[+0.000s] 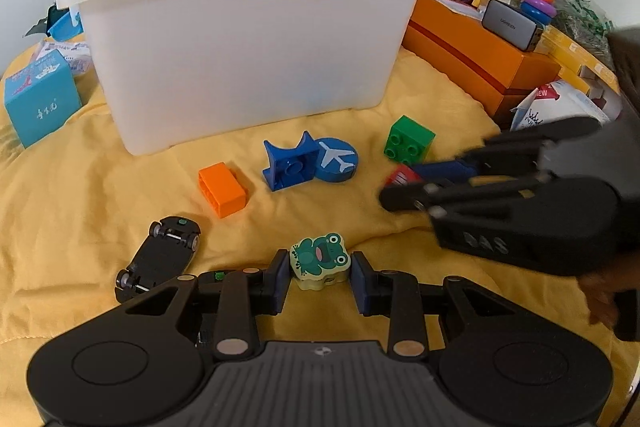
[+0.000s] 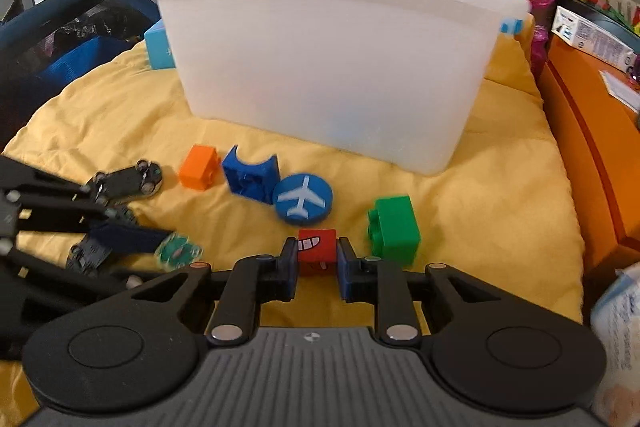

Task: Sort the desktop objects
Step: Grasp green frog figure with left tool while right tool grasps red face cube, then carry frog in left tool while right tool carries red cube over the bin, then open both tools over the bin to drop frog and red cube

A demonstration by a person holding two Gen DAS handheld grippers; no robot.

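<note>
Left gripper (image 1: 320, 277) fingers pinch a frog block (image 1: 320, 261), right gripper (image 2: 318, 263) fingers clamp a red block (image 2: 317, 247), its printing seemingly teeth; "UGREEN" marks a grey charger (image 1: 510, 23).

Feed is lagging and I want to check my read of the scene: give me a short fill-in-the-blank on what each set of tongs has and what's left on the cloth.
1. The left tongs are closed on a ____ figure.
2. The right tongs grip a ____ cube with a toothy grin.
3. The blue disc shows a white ____.
4. The toy car lies wheels ____.

Missing words: frog; red; airplane; up
</note>
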